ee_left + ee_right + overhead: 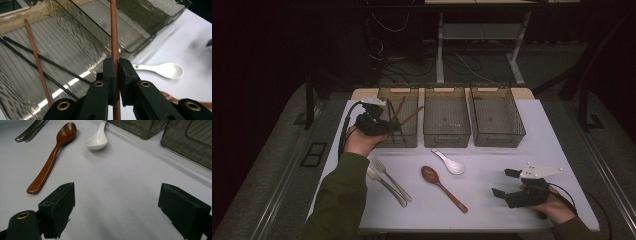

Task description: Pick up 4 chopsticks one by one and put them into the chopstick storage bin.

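My left gripper hovers at the front of the left bin, shut on a brown chopstick that slants up over the bin. In the left gripper view the stick runs straight up between the jaws. Another brown chopstick and two black ones lie in that bin. My right gripper rests open near the table's front right; its jaws hold nothing. On the table lie a wooden spoon, a white ceramic spoon and two metal forks.
Three smoky plastic bins stand in a row at the table's back; the middle bin and right bin hold nothing. The white tabletop has free room between the spoons and my right gripper. Dark floor with cables lies beyond.
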